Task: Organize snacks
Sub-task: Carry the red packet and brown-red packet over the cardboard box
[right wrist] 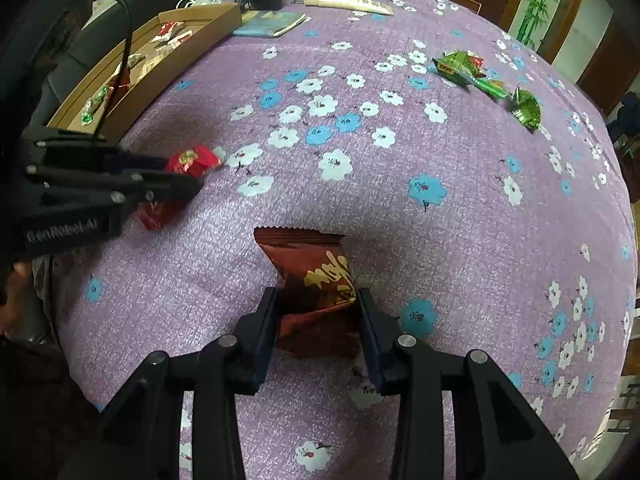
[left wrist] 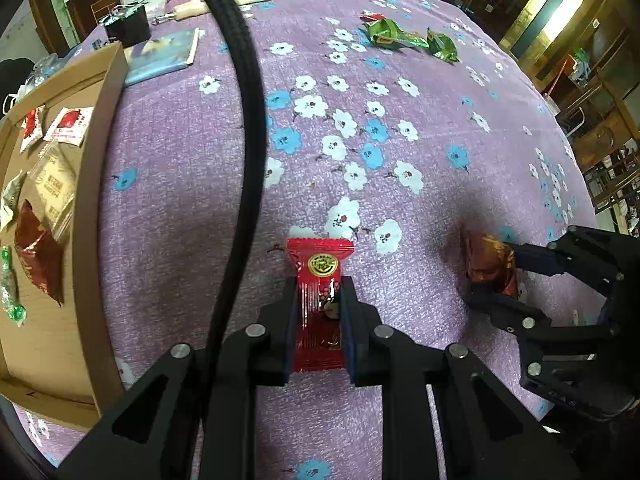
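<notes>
- The left tongs (left wrist: 319, 300) are closed on a red snack packet (left wrist: 319, 280), their two fingers pressed against its long sides; the packet's far end, with a round gold seal, sticks out past the fingertips over the tabletop (left wrist: 180, 168).
- In the right wrist view the same left tongs (right wrist: 176, 178) come in from the left edge, with the red snack packet (right wrist: 192, 160) bulging at their tips.
- The right tongs (right wrist: 318, 304) grip a dark brown snack packet (right wrist: 316, 276) with gold lettering, one finger on each side; its serrated end points away from the camera.
- From the left wrist view, the right tongs (left wrist: 496, 280) sit at the right edge, holding the brown snack packet (left wrist: 490, 266) just above or on the cloth; which one I cannot tell.
- The two held packets are near each other, not touching.
- A purple tablecloth with white and blue flowers covers the tabletop.
- A shallow cardboard box (left wrist: 94, 184) lies at the left edge of the tabletop, with several snack packets inside it: red-and-white, clear, dark red and green ones.
- Green snack packets (left wrist: 408, 38) lie loose in a cluster at the far side of the tabletop, well apart from both tongs.
- A black cable (left wrist: 252, 120) curves across the left wrist view.
- A blue booklet (left wrist: 164, 54) lies just beyond the box.
</notes>
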